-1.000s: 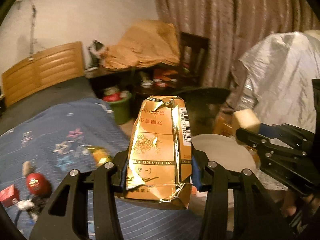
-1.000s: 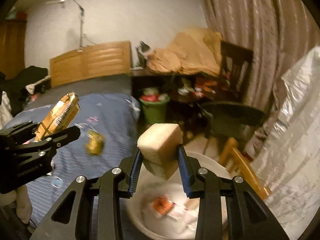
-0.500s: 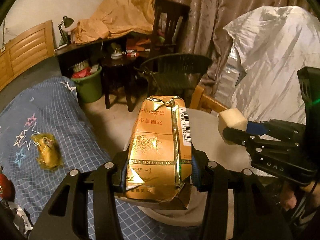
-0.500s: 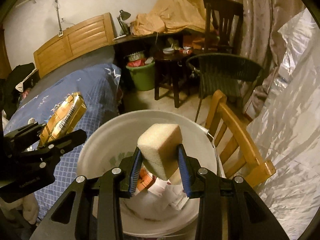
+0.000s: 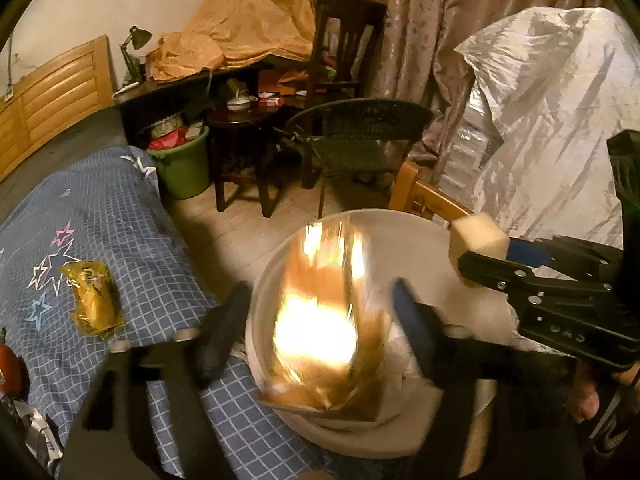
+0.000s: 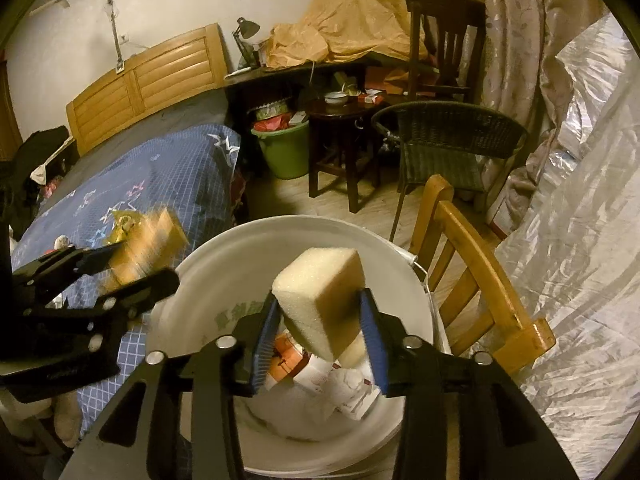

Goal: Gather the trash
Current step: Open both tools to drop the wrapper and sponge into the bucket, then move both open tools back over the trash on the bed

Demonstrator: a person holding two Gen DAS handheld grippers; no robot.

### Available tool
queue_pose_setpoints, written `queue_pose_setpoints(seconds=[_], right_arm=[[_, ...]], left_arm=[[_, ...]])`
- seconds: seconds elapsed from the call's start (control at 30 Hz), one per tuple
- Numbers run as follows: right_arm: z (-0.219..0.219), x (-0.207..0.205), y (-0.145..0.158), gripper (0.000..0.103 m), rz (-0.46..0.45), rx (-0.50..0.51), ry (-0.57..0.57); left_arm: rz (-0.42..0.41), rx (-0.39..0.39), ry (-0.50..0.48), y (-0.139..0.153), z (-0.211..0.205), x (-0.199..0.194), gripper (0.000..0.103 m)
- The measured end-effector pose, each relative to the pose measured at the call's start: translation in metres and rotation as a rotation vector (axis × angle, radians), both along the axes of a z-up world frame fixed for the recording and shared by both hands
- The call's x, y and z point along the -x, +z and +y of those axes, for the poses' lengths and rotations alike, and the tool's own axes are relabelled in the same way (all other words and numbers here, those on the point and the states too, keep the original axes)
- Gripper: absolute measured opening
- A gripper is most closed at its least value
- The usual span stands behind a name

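Both grippers are held over the white bucket (image 6: 224,264), so each piece lies straight above its mouth. The left gripper (image 5: 320,312) fingers are opening, and the blurred gold packet (image 5: 320,320) is seen loose between them. The right gripper (image 6: 320,344) fingers are opening too, with the sponge block (image 6: 320,300) still between them, hardly pressed.

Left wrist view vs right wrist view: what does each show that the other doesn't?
Only the left wrist view: a silver-draped heap, and the gold packet as a blur between the opening jaws of the left hand-held gripper, clear of the pads.

Only the right wrist view: trash in the white bucket, a wall rod, and the foam block close up in the right hand-held gripper, jaws opening, whether the pads press it unclear.

Both: bucket, foam block, packet, green bin, wicker chair, blue bedspread.
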State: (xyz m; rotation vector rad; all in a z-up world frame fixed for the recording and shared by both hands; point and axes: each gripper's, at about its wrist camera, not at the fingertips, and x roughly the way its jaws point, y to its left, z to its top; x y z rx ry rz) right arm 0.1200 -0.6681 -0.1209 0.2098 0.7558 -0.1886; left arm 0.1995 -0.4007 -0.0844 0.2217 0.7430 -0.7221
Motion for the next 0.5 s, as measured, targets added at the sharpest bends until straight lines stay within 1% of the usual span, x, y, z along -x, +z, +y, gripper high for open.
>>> queue_pose_setpoints(seconds=[0.03, 0.23, 0.3, 0.33, 0.43, 0.5], right_arm=[[0.002, 0.002, 0.001, 0.049, -0.004, 0.0, -0.004], [0.009, 0.01, 0.009, 0.049, -0.028, 0.007, -0.014], [0.014, 0.016, 0.015, 0.049, -0.048, 0.015, -0.01], [0.02, 0.021, 0.02, 0.049, -0.073, 0.014, -0.001], [0.042, 0.04, 0.033, 0.053, -0.144, -0.022, 0.045], [0.062, 0.046, 0.033, 0.054, -0.169, -0.049, 0.093]], left_arm=[[-0.001, 0.0, 0.006, 0.001, 0.002, -0.001, 0.076], [-0.005, 0.008, 0.015, 0.006, 0.013, -0.001, 0.076], [-0.006, 0.019, 0.006, 0.011, 0.023, 0.001, 0.076], [-0.011, 0.025, -0.005, 0.013, 0.03, 0.005, 0.076], [-0.033, 0.028, -0.03, 0.017, 0.072, 0.017, 0.076], [-0.016, 0.027, -0.001, 0.014, 0.117, 0.019, 0.076]])
